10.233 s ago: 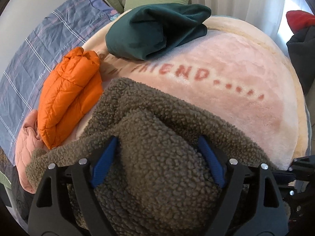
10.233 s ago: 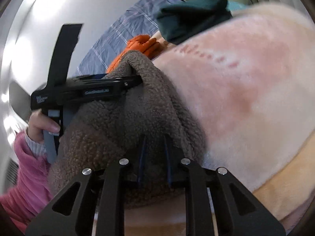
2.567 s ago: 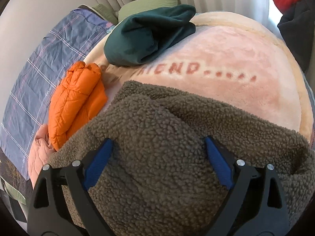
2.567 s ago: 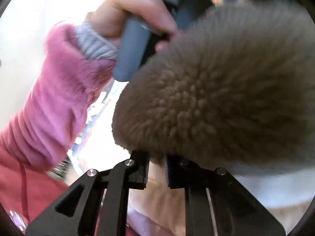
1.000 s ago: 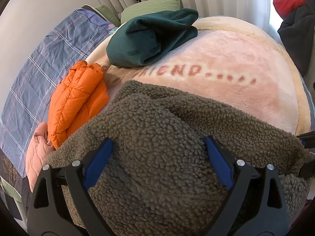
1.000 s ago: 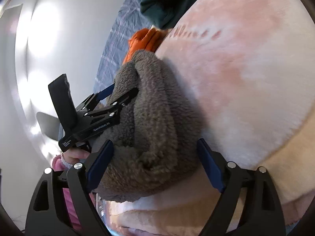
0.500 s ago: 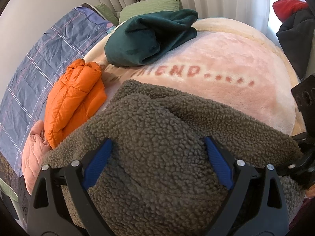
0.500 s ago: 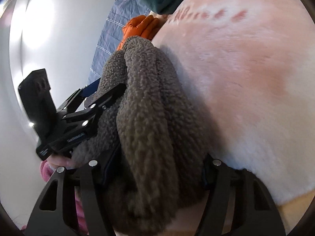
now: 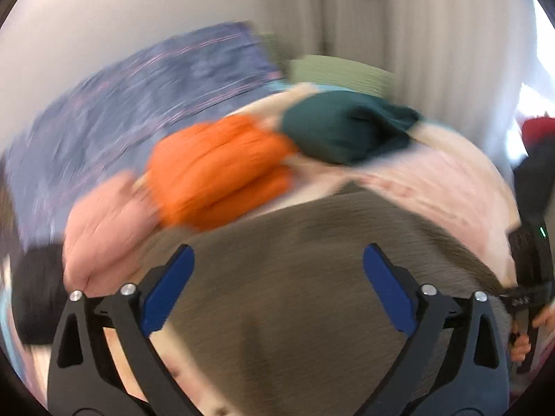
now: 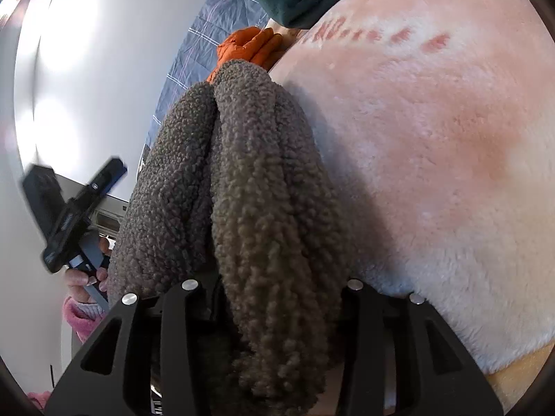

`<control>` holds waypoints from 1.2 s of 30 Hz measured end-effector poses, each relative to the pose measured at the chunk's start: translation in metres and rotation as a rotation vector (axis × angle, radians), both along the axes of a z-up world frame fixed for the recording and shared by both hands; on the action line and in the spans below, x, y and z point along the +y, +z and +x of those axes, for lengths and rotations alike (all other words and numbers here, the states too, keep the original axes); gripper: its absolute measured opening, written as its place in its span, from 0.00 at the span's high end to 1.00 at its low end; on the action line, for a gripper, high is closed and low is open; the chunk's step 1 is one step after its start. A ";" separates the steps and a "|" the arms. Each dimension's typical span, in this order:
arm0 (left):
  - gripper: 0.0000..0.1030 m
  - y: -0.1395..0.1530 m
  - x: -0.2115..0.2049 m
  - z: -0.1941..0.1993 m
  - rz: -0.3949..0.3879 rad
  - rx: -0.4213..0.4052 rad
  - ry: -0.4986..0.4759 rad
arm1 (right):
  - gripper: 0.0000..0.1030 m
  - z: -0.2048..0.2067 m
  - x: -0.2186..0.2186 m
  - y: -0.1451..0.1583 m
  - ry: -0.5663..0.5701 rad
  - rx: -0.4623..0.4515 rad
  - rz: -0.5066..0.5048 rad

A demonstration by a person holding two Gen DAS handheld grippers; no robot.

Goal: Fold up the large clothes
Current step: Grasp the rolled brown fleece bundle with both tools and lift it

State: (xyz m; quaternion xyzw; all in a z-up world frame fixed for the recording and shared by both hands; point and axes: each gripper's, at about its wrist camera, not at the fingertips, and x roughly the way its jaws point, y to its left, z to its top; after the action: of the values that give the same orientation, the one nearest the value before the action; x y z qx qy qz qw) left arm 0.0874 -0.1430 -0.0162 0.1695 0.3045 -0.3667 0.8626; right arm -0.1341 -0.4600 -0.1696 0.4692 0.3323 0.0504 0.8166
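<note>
Now the right tool (image 10: 277, 298) has just been closing, and its jaws pinch a thick roll of the brown sherpa fleece jacket (image 10: 242, 190) at the near end of the bundle; the pads themselves are buried in the pile, so how deep the bite goes is hard to tell. Out to the left, the left tool (image 9: 277, 294) stands wide, its blue pads (image 9: 166, 294) clear of the fabric, having just opened a touch further; nothing is gripped between them. The jacket lies folded in a hump at the near edge of the pink plush blanket (image 10: 433, 156) on the bed. Beyond it sit an orange puffer jacket (image 9: 218, 170), a dark green garment (image 9: 347, 128) and a pale pink quilted piece (image 9: 104, 222), with a blue checked sheet (image 9: 121, 104) behind. With only one end held, the risk I see is the fold slumping open if the bundle is dragged or lifted, since the bulky fleece can slide out of a shallow pinch. A swing toward the orange jacket could also knock that pile
</note>
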 end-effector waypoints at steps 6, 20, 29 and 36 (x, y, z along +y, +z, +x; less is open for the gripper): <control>0.02 -0.058 0.082 0.083 -0.259 0.387 0.188 | 0.57 0.000 0.000 0.000 -0.007 0.004 -0.003; 0.02 -0.155 0.056 0.130 -0.526 0.763 0.010 | 0.50 0.004 -0.002 -0.002 -0.004 0.040 0.014; 0.02 -0.158 0.036 0.129 -0.522 0.777 0.003 | 0.49 0.005 -0.003 -0.003 0.009 0.054 0.031; 0.02 -0.161 0.021 0.137 -0.530 0.761 -0.021 | 0.49 0.007 -0.004 -0.004 0.010 0.057 0.036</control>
State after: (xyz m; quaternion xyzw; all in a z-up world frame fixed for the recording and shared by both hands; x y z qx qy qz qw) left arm 0.2244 -0.1218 -0.1775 -0.2005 0.4933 -0.4766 0.6995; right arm -0.1273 -0.4638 -0.1735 0.4833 0.3566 0.0472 0.7981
